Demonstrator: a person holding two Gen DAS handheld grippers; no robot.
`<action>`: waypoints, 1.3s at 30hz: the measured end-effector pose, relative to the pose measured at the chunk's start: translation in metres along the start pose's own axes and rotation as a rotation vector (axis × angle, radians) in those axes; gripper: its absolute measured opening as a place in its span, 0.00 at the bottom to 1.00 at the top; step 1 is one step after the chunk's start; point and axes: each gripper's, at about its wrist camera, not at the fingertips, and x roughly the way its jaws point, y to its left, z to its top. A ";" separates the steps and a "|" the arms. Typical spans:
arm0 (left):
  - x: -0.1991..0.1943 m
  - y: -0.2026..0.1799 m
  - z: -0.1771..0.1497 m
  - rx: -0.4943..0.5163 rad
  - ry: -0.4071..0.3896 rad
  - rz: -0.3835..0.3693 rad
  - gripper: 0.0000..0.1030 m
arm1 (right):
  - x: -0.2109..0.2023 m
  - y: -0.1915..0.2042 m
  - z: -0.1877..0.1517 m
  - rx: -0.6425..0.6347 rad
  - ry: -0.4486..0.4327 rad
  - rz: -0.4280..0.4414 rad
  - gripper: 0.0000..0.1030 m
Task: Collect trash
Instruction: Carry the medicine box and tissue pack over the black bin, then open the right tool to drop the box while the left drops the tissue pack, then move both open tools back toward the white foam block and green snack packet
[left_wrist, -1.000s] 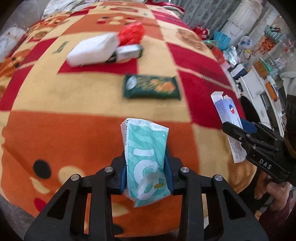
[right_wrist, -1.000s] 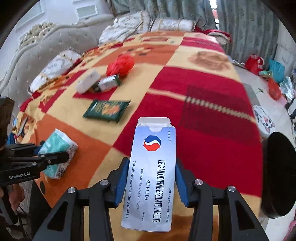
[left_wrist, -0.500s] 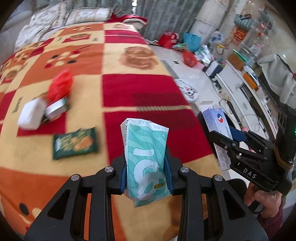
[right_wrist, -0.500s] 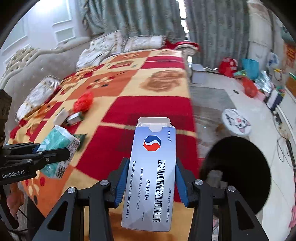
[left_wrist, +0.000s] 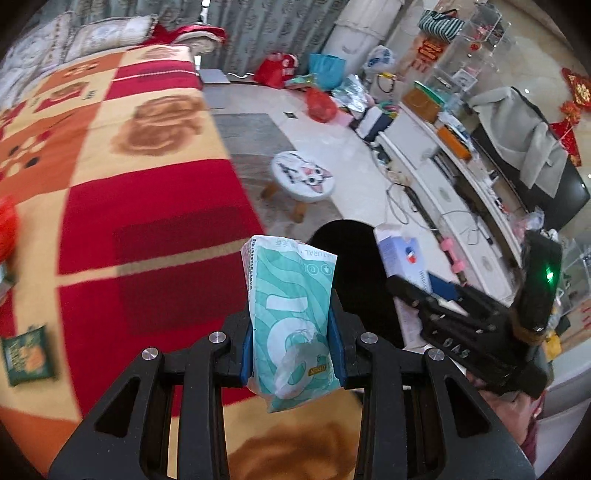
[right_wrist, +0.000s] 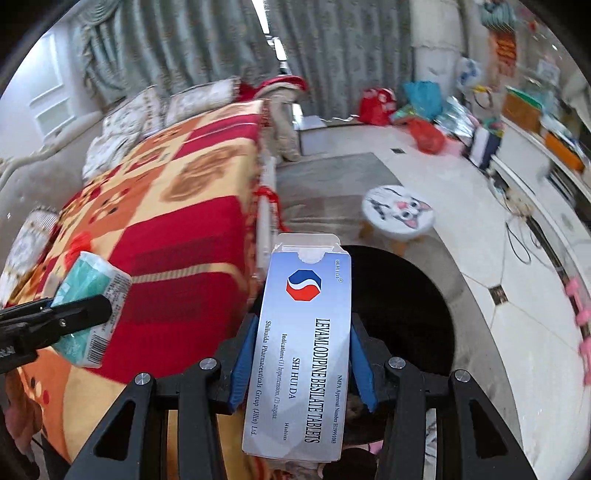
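Teal tissue pack (left_wrist: 291, 317) clamped upright in left gripper (left_wrist: 292, 343), beside black bin (left_wrist: 351, 273). Medicine box (right_wrist: 301, 339) pinched in right gripper (right_wrist: 301, 360), over bin mouth.

The tissue pack (left_wrist: 291, 317) is teal with white swirls. The pill box (right_wrist: 306, 339) is pale blue with a red and blue mark. The blanket (left_wrist: 140, 221), on the left, has red, orange and cream squares.

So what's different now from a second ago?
Both grippers swung right, away from the bed's blanket toward the black bin on the floor, which now sits just behind the medicine box. Nothing was dropped: the left gripper still clamps the tissue pack, the right gripper still the box.
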 end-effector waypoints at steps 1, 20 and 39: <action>0.005 -0.004 0.003 0.000 0.004 -0.011 0.30 | 0.002 -0.005 0.000 0.011 0.003 -0.001 0.44; 0.033 -0.024 0.015 -0.011 0.000 -0.079 0.55 | 0.010 -0.038 -0.006 0.118 -0.008 0.001 0.61; -0.045 0.054 -0.036 0.002 -0.098 0.244 0.55 | -0.001 0.062 -0.011 -0.059 -0.005 0.066 0.63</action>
